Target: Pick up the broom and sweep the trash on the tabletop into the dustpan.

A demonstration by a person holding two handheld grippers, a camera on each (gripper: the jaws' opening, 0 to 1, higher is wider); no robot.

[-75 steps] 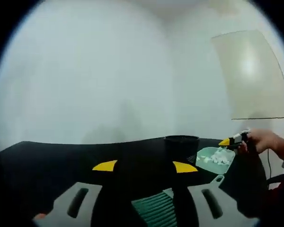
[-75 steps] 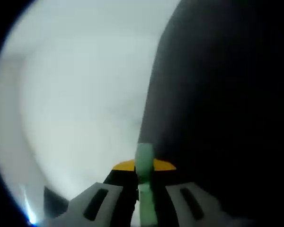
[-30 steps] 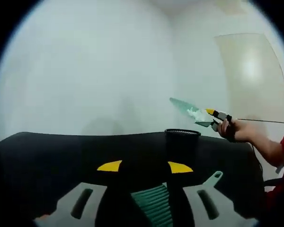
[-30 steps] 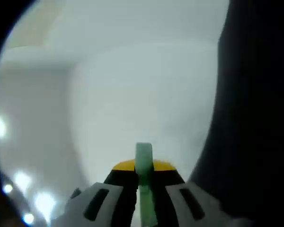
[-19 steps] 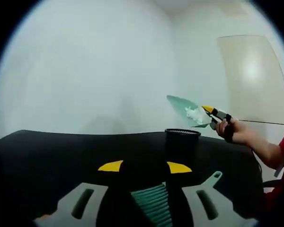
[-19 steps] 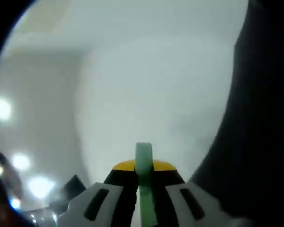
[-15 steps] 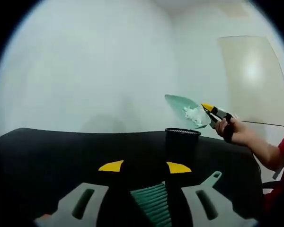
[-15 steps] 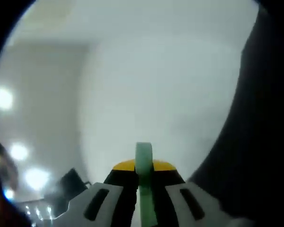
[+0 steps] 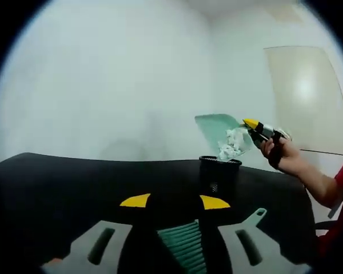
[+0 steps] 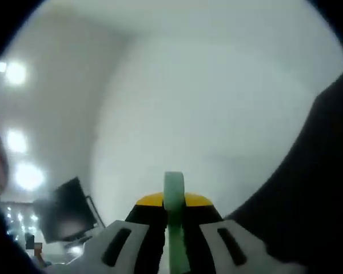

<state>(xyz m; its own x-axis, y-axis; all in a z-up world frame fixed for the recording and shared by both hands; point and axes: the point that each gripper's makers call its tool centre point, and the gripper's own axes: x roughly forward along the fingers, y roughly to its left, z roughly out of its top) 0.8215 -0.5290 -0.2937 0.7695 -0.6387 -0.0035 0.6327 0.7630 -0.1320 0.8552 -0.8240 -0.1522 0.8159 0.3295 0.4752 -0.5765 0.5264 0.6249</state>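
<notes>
Now the pale green plastic dustpan (image 9: 218, 129), which half a second ago I held nearly level above the bin, is tipped down steeply, and the crumpled white paper trash (image 9: 232, 144) slides toward its lower lip, right over the mouth of the black mesh waste bin (image 9: 219, 176) that stands on the black tabletop (image 9: 74, 182). To me this means the sweeping is done and the emptying is under way; some scraps seem about to drop in, though I cannot tell whether any have left the pan yet. My right gripper (image 9: 258, 129), seen in the left gripper view with my hand (image 9: 277, 154) wrapped around it, has its jaws pinched on the dustpan's handle; the right gripper view confirms this up close, with the pale green handle strip (image 10: 173, 220) clamped between the yellow-tipped jaws and pointing at white wall and ceiling lights, which tells me nothing about the bin or the trash. My left gripper (image 9: 174, 201) stays low over the tabletop, and the dark green ribbed broom (image 9: 184, 251) sits between its jaws, which look closed on the broom's grip, with its hanging loop (image 9: 254, 217) poking out to one side. The left gripper view gives the whole pour; the right gripper view shows only how firmly the handle is held.
</notes>
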